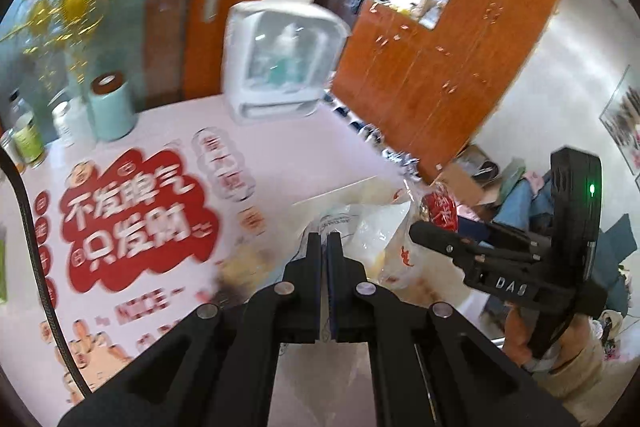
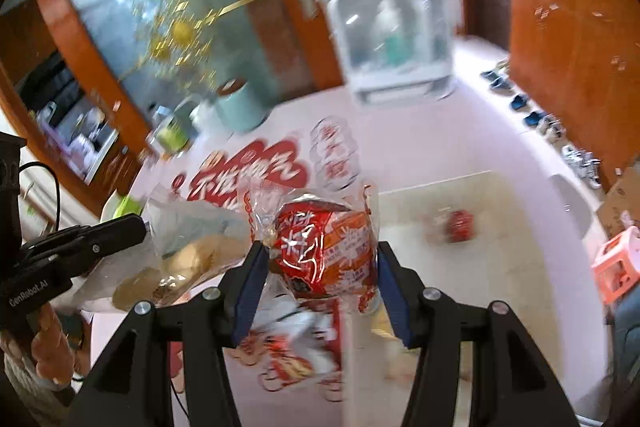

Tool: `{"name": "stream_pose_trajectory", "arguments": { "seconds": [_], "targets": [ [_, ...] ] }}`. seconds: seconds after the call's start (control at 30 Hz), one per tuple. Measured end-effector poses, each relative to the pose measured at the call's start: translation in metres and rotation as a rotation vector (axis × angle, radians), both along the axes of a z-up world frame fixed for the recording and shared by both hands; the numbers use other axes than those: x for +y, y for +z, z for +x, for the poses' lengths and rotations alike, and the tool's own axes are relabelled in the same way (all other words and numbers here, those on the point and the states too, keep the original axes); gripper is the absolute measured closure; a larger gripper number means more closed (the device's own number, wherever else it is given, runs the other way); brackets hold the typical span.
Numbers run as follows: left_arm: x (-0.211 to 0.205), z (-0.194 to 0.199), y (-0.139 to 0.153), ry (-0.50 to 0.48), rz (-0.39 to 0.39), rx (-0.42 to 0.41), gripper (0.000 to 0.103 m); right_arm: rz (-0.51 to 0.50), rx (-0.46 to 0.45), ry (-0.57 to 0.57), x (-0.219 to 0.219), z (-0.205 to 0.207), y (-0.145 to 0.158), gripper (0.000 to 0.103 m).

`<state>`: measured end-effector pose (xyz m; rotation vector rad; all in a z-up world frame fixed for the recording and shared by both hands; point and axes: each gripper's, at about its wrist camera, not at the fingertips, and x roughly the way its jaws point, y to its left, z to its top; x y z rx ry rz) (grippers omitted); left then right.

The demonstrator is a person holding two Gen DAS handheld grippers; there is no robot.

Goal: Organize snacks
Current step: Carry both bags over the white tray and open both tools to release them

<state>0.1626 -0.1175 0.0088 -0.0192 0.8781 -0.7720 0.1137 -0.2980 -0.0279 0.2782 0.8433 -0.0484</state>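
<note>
My left gripper is shut on the edge of a clear plastic bag of pale bread-like snacks, held above the table; the bag also shows in the right wrist view. My right gripper is closed around a red and orange snack packet in clear wrap, held in the air; the packet also shows in the left wrist view. A shallow beige tray lies on the table below, with one red packet in it.
The table has a pink cloth with a red printed patch. A white box with a clear window stands at the back. Jars and a mint roll stand back left. An orange cabinet is right.
</note>
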Motion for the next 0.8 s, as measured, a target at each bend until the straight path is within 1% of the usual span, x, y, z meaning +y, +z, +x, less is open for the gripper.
{"name": "stream_pose_trajectory", "arguments": {
  "seconds": [0.07, 0.17, 0.2, 0.33, 0.43, 0.47, 0.53, 0.57, 0.6, 0.63, 0.67, 0.73, 0.8],
  "targets": [
    [-0.033, -0.008, 0.007, -0.007, -0.006, -0.018, 0.103, -0.031, -0.019, -0.031, -0.018, -0.014, 0.009, 0.049],
    [-0.076, -0.014, 0.008, -0.001, -0.001, -0.028, 0.103, -0.074, -0.017, -0.062, -0.049, -0.030, 0.015, 0.049],
    [-0.085, -0.014, 0.007, 0.001, -0.002, -0.027, 0.103, -0.085, -0.012, -0.072, -0.058, -0.034, 0.015, 0.049],
    [-0.133, -0.016, -0.002, 0.025, 0.008, -0.017, 0.102, -0.139, 0.000, -0.088, -0.090, -0.038, 0.011, 0.049],
    [-0.155, -0.014, -0.011, 0.073, 0.017, -0.008, 0.102, -0.158, 0.010, -0.068, -0.108, -0.031, 0.004, 0.048],
    [-0.158, -0.012, -0.014, 0.090, 0.012, 0.000, 0.100, -0.155, 0.017, -0.058, -0.114, -0.027, 0.000, 0.045],
    [-0.163, -0.008, -0.019, 0.124, 0.009, 0.024, 0.081, -0.149, 0.034, -0.043, -0.124, -0.020, -0.007, 0.043],
    [-0.164, -0.009, -0.021, 0.136, 0.004, 0.029, 0.059, -0.158, 0.040, -0.042, -0.128, -0.017, -0.011, 0.043],
    [-0.162, -0.009, -0.022, 0.155, 0.006, 0.026, 0.032, -0.166, 0.043, -0.039, -0.129, -0.016, -0.013, 0.043],
    [-0.159, -0.010, -0.022, 0.175, 0.008, 0.019, 0.022, -0.175, 0.045, -0.034, -0.132, -0.013, -0.016, 0.043],
    [-0.155, -0.014, -0.022, 0.218, 0.007, -0.005, 0.016, -0.178, 0.048, -0.030, -0.135, -0.011, -0.018, 0.042],
    [-0.148, -0.016, -0.022, 0.252, 0.016, -0.021, 0.016, -0.165, 0.047, -0.009, -0.137, -0.010, -0.019, 0.041],
    [-0.140, -0.016, -0.024, 0.276, 0.037, -0.014, 0.016, -0.149, 0.041, 0.011, -0.138, -0.011, -0.019, 0.038]
  ]
}}
